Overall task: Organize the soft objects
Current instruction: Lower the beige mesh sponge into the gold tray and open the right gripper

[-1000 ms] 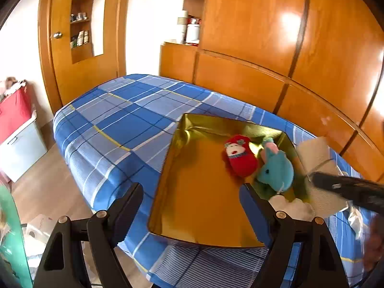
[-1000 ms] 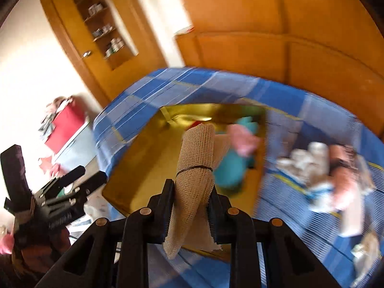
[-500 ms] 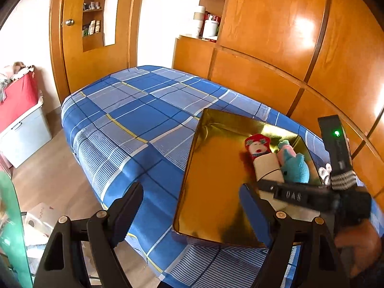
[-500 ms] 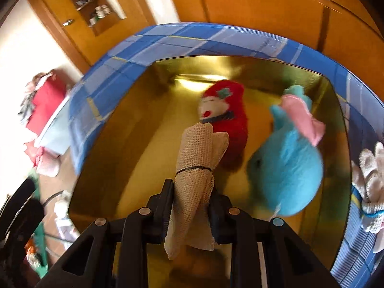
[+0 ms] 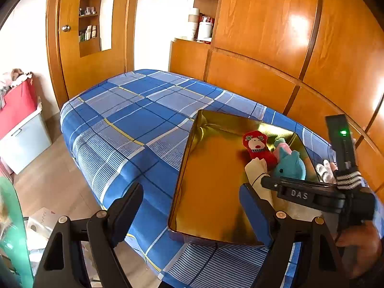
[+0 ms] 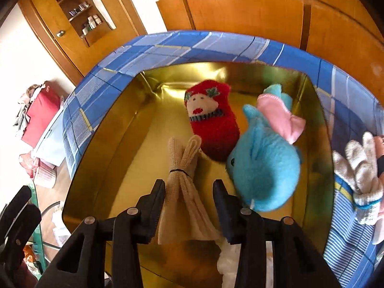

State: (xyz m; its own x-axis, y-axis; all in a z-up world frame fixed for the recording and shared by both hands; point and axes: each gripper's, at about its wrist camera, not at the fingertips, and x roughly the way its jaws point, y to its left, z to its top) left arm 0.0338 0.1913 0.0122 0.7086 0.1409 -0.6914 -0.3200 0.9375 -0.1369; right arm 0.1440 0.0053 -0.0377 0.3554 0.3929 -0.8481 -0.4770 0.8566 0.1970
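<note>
Blue plaid bed bears a gold tray; right tongs, just opening, straddle a beige bundle; left tongs wide.

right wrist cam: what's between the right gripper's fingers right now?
The beige mesh bundle, lying in the gold tray. The right gripper has just been opening; a gap shows beside its right-hand finger. Right wrist view.

A home bedroom: a bed under a blue plaid cover, orange wooden wardrobe panels, and a door with what look like small inset shelves.
</note>
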